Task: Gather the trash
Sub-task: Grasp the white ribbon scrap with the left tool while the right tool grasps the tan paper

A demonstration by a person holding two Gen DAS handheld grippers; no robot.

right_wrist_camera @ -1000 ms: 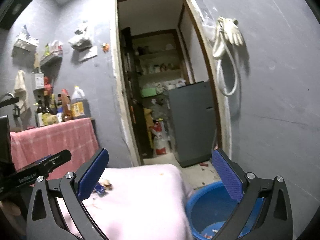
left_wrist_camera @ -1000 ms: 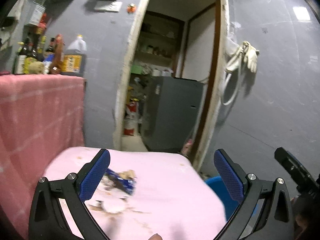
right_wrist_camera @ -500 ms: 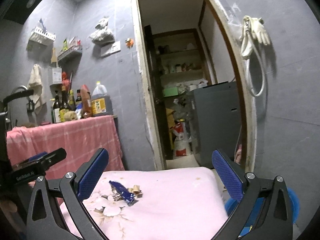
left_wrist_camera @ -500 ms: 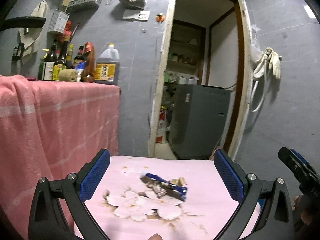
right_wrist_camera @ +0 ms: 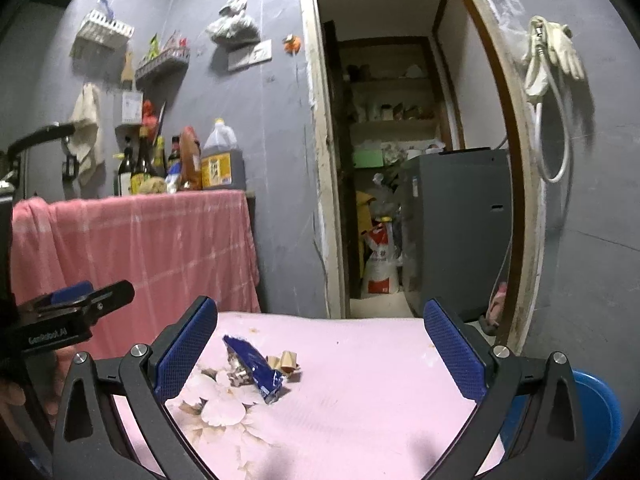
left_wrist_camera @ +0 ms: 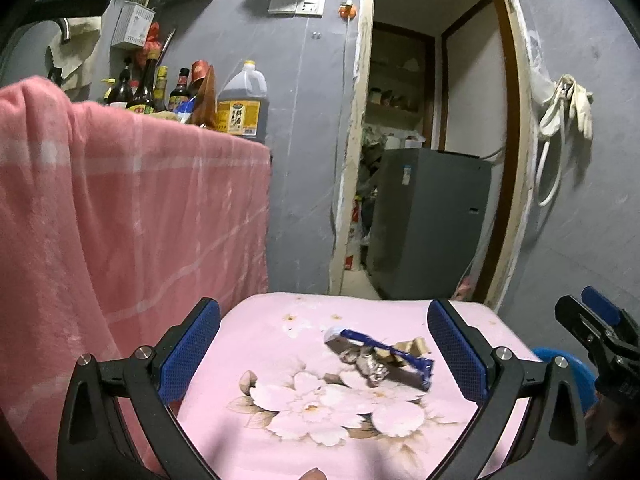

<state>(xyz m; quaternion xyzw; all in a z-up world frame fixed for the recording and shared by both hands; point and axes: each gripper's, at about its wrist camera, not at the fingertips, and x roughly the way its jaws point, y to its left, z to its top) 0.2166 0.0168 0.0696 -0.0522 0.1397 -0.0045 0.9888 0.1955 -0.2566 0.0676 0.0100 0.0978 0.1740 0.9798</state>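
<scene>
A blue snack wrapper (left_wrist_camera: 394, 354) lies on a pink flowered cloth (left_wrist_camera: 304, 432) with crumpled foil (left_wrist_camera: 370, 366) and small tan scraps (left_wrist_camera: 412, 346). The same wrapper (right_wrist_camera: 256, 368) and tan scraps (right_wrist_camera: 286, 360) show in the right wrist view. My left gripper (left_wrist_camera: 320, 360) is open and empty, above the cloth, with the trash between and beyond its fingers. My right gripper (right_wrist_camera: 320, 360) is open and empty, with the trash near its left finger. A blue basin (right_wrist_camera: 596, 416) sits low at the right of the cloth.
A pink towel-draped counter (left_wrist_camera: 120, 208) stands at left with bottles and an oil jug (left_wrist_camera: 242, 104). An open doorway (left_wrist_camera: 432, 160) shows a grey appliance (left_wrist_camera: 428, 224) beyond. White gloves (left_wrist_camera: 576, 100) hang on the right wall.
Both views have swung left and steadied over the cloth. The trash now lies between the fingers, nearer the middle. The basin has slid to the right edge.
</scene>
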